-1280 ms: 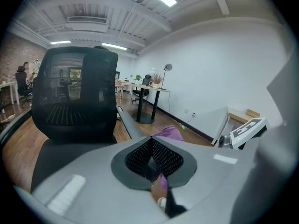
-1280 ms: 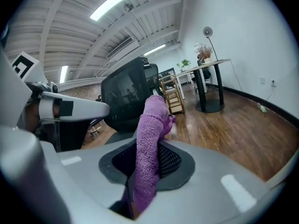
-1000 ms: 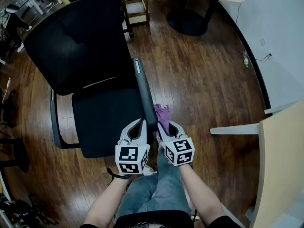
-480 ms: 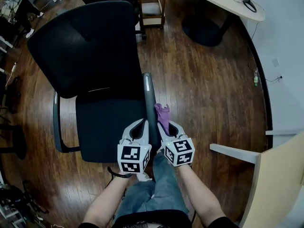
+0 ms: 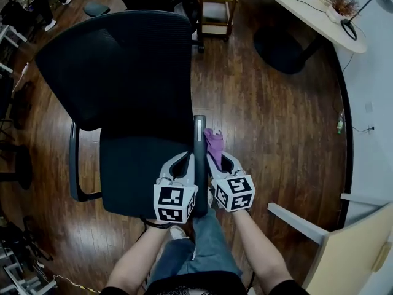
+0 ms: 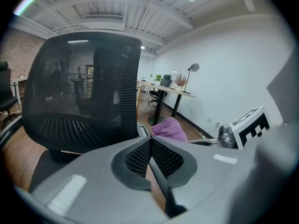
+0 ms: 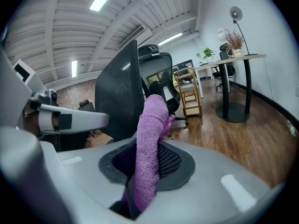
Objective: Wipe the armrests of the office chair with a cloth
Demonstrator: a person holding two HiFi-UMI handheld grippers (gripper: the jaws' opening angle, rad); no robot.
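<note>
Head view: one cloth (image 5: pixel 213 141), one chair (image 5: pixel 123 91)

**Both grippers held low and close together, right one clamped on a cloth**

Two bare forearms reach forward from the bottom of the head view, the left forearm (image 5: pixel 136 258) and the right forearm (image 5: pixel 263 252) angling inward so the grippers end up side by side, near each other but apart. The left gripper (image 5: pixel 183 160) points away from the body, its jaws pressed together with nothing between them. The right gripper (image 5: pixel 217 160) points the same way, level with the left, and its jaws are closed on a purple cloth (image 5: pixel 213 141) that sticks out past the tips. A dark band circles the left wrist.
</note>
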